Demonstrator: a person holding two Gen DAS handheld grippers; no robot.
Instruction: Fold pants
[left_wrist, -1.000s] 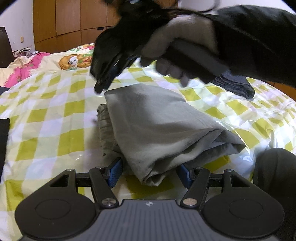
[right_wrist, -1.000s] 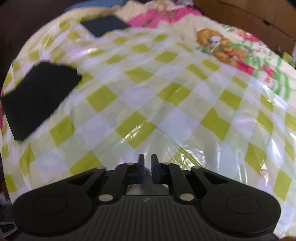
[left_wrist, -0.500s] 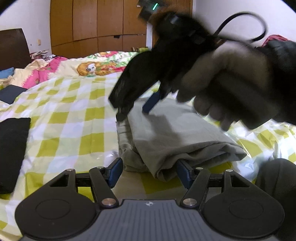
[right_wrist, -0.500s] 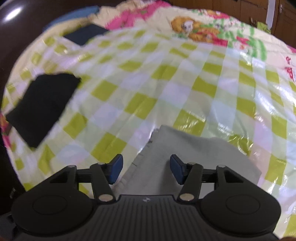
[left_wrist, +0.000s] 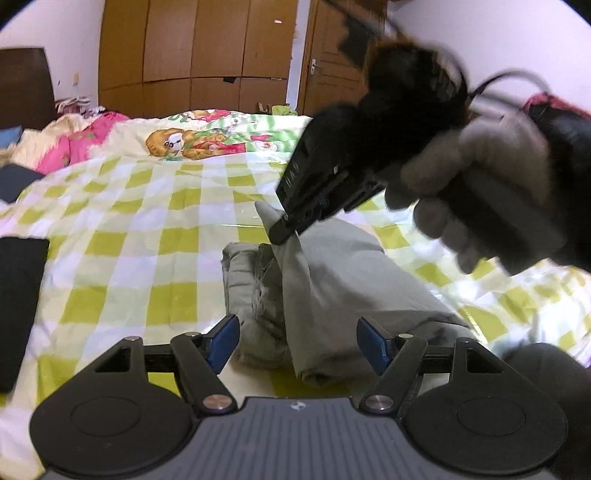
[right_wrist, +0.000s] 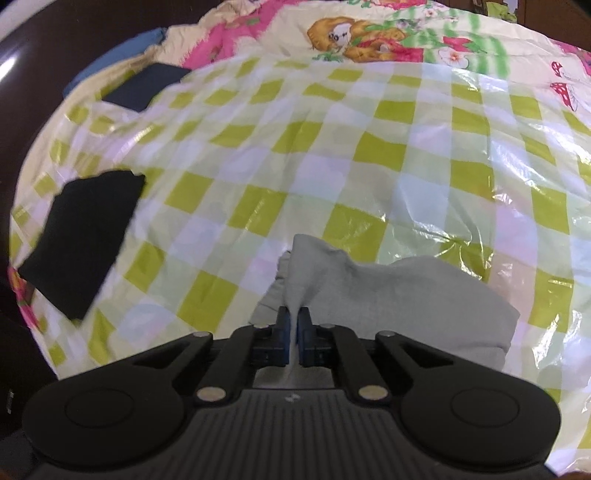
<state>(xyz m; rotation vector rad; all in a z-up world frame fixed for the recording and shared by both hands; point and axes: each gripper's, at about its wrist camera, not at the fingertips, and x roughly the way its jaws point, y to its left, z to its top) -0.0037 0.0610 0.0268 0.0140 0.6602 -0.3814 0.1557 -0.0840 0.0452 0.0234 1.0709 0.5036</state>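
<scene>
One checked plastic sheet (right_wrist: 369, 155) covers the bed, wardrobe (left_wrist: 192, 55) behind.

The gloved hand (left_wrist: 476, 188) is smeared by motion blur; the black folded cloth (left_wrist: 18, 310) is cut off at the left edge.

Both grippers (left_wrist: 297, 341) (right_wrist: 294, 325): black bodies, blue pads, silver screws. Right hand (left_wrist: 476, 184): grey glove, black sleeve (left_wrist: 569, 155).

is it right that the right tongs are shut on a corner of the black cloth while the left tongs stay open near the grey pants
Not quite. The right tongs are shut on a corner of the grey pants, not the black cloth, which lies apart on the checked sheet; the right wrist view shows it. The left tongs are open.
</scene>
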